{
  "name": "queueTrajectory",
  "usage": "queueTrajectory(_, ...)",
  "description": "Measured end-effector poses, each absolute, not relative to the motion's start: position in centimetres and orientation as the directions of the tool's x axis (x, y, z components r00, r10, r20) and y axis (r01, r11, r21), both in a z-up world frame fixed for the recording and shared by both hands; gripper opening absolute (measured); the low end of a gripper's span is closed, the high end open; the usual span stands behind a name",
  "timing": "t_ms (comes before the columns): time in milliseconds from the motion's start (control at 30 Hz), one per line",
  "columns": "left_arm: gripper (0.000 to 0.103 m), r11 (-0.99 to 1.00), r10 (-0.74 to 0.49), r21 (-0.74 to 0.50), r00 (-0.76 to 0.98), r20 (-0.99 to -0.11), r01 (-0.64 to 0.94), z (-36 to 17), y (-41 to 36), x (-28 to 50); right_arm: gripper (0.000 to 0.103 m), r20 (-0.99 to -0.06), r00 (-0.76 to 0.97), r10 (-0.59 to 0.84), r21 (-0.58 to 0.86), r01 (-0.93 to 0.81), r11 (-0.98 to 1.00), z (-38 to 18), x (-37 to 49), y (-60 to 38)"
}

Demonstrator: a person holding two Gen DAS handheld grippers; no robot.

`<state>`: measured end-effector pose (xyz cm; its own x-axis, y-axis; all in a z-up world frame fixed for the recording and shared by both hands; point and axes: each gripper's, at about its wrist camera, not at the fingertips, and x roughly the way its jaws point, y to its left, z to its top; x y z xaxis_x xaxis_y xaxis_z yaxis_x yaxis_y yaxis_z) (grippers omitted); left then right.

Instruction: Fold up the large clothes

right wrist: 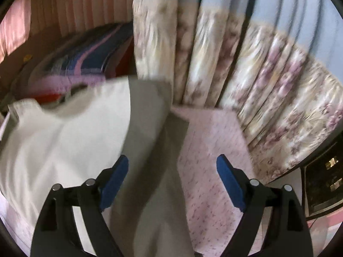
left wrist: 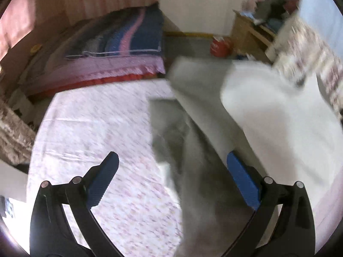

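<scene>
1. Left gripper: jaws wide apart, clamped on nothing.
2. Right gripper: jaws apart, grey cloth below, not pinched.
3. White garment lies rumpled on the bed sheet, at 2 o'clock in the left view, 10 o'clock in the right.
4. Flowered curtain hangs at 1 o'clock.

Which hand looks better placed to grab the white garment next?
Probably the right tool: its open jaws sit over the white garment. The left tool hangs half over the floral sheet.
</scene>
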<state>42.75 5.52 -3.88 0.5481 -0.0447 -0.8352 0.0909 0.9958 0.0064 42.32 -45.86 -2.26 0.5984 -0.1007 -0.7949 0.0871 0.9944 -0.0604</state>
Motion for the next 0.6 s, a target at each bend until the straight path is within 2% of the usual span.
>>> queueTrajectory(67, 0.092, 0.991, -0.041, 0.034, 0.531, -0.846, 0.130, -5.5, 3.9, 42.4, 0.084, -0.820, 0.567, -0.080, -0.047, 0.072, 0.996, -4.3, 42.6, -45.9)
queueTrajectory(100, 0.072, 0.988, -0.060, 0.024, 0.522, -0.851, 0.153, -6.1, 3.4, 42.4, 0.077, -0.831, 0.553, -0.054, -0.021, 0.065, 0.998, -5.2, 42.7, -46.1)
queueTrajectory(133, 0.056, 0.984, -0.097, -0.007, 0.508, -0.856, 0.175, -6.6, 2.8, 42.3, 0.048, -0.847, 0.532, -0.009, 0.026, 0.058, 0.998, -6.2, 42.8, -46.4)
queueTrajectory(167, 0.053, 0.986, -0.076, 0.014, 0.514, -0.855, 0.169, -6.6, 2.4, 42.3, 0.030, -0.855, 0.515, 0.056, 0.101, 0.060, 0.993, -7.2, 42.9, -46.7)
queueTrajectory(200, 0.032, 0.985, -0.017, 0.081, 0.545, -0.838, 0.155, -6.4, 1.8, 42.1, 0.007, -0.849, 0.526, 0.059, 0.108, 0.062, 0.992, -7.4, 42.7, -46.7)
queueTrajectory(233, 0.004, 0.983, 0.012, 0.115, 0.569, -0.822, 0.146, -5.9, 1.7, 42.0, 0.003, -0.823, 0.567, 0.017, 0.057, 0.053, 0.997, -7.0, 42.1, -46.1)
queueTrajectory(300, 0.001, 0.986, -0.096, 0.001, 0.579, -0.809, 0.165, -4.0, 2.5, 41.6, 0.002, -0.746, 0.665, -0.004, 0.024, 0.033, 0.999, -4.7, 40.4, -45.4)
queueTrajectory(367, 0.001, 0.989, -0.138, -0.071, 0.632, -0.763, 0.130, -0.9, 4.6, 40.7, 0.002, -0.631, 0.775, 0.029, 0.100, 0.044, 0.994, -1.1, 38.1, -46.3)
queueTrajectory(467, 0.001, 0.979, -0.206, -0.158, 0.670, -0.713, 0.133, 1.5, 6.8, 39.4, 0.002, -0.522, 0.849, 0.088, 0.237, 0.044, 0.971, 1.8, 36.3, -48.5)
queueTrajectory(533, 0.002, 0.986, -0.168, -0.131, 0.682, -0.712, 0.107, 1.1, 7.3, 39.2, 0.002, -0.540, 0.841, 0.043, 0.218, 0.090, 0.972, 1.3, 36.9, -49.0)
queueTrajectory(600, 0.006, 0.989, -0.143, -0.124, 0.650, -0.746, 0.075, -1.0, 7.9, 40.4, 0.003, -0.630, 0.776, 0.011, 0.214, 0.160, 0.964, -1.4, 38.9, -50.2)
